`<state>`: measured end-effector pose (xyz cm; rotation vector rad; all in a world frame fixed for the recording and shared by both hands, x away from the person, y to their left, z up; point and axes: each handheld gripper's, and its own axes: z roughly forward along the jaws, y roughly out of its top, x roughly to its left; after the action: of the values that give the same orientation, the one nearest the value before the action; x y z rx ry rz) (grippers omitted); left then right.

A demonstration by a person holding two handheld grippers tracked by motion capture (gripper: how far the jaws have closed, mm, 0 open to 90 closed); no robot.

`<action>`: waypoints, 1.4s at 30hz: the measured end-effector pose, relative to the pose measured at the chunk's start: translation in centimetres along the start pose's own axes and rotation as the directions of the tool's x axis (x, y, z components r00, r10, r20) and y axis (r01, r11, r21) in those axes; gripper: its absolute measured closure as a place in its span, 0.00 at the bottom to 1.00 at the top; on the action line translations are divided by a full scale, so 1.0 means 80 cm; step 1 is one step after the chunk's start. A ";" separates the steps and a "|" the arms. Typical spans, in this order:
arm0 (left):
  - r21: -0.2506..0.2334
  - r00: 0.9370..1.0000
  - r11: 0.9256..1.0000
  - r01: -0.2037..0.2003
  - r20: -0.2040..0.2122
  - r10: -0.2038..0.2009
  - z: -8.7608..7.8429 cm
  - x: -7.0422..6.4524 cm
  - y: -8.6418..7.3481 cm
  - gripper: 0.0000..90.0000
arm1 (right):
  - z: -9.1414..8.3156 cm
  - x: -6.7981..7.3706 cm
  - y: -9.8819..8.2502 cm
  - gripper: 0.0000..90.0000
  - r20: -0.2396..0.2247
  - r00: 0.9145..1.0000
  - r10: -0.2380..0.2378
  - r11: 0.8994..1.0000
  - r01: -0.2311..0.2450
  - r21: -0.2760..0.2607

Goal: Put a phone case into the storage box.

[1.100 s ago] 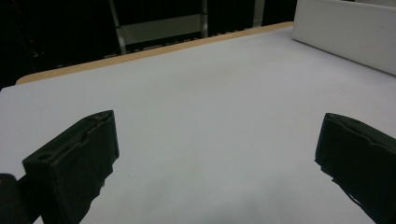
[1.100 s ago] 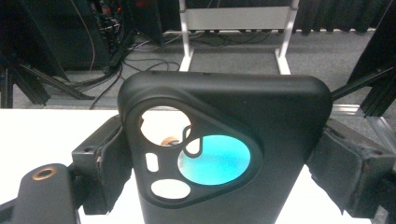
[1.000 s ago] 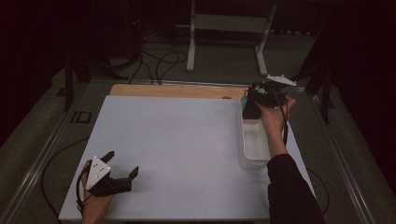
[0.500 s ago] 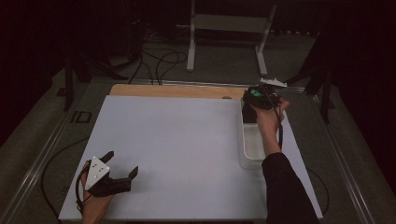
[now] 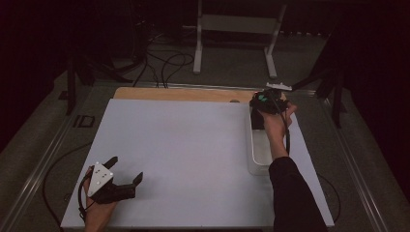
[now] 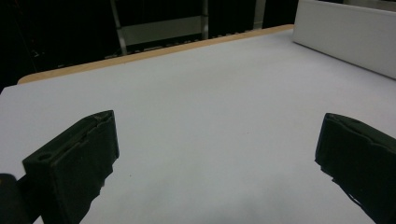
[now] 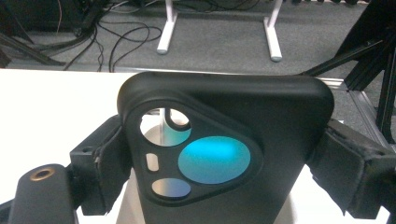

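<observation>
— Since one second ago, what has moved?
— Left gripper point(image 5: 126, 177) rests wide open and empty on the white table point(image 5: 193, 145), as before. Right gripper point(image 5: 265, 102) shifted slightly, clamping a black phone case point(image 7: 224, 154) above the far end of the clear tray point(image 5: 257, 157).
— Progress?
— I judge the case is picked; placing remains. No brand or writing is readable.

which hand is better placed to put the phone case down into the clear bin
Right. The right hand-held gripper is shut on the phone case, directly over the far end of the clear bin. The left hand-held gripper sits open at the table's near-left corner.
</observation>
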<state>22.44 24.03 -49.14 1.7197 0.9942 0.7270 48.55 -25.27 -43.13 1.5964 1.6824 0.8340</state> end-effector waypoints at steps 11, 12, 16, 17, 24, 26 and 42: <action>0.001 1.000 1.000 0.005 0.001 -0.005 0.000 0.000 0.000 0.00 | 0.011 0.002 -0.002 0.14 0.009 1.000 -0.001 1.000 0.001 -0.010; 0.001 1.000 1.000 0.005 0.001 -0.005 0.000 0.000 0.000 0.00 | 0.012 0.001 -0.001 0.14 0.006 1.000 0.004 1.000 -0.004 -0.012; 0.001 1.000 1.000 0.007 -0.009 -0.007 0.000 0.001 0.000 0.00 | 0.012 -0.003 -0.001 0.13 -0.005 1.000 0.027 1.000 -0.027 -0.015; -0.002 1.000 1.000 0.009 -0.010 -0.009 0.000 0.001 0.000 0.00 | 0.012 -0.005 -0.001 0.12 -0.017 0.999 0.035 0.999 -0.035 -0.018; -0.004 1.000 1.000 0.015 -0.013 -0.015 0.000 0.002 0.000 0.00 | 0.007 -0.010 0.003 0.10 -0.026 0.999 0.041 0.998 -0.042 -0.046; -0.003 1.000 1.000 0.013 -0.014 -0.013 0.000 0.001 0.000 0.00 | 0.005 -0.011 0.003 0.10 -0.027 0.999 0.040 0.998 -0.042 -0.052; -0.001 1.000 1.000 0.012 -0.011 -0.012 0.000 0.001 0.000 0.00 | -0.022 -0.010 0.007 0.10 -0.103 0.994 -0.024 0.997 0.016 -0.079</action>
<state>22.47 24.07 -49.17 1.7094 1.0111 0.7300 47.42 -26.04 -41.64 1.5037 1.7130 0.9754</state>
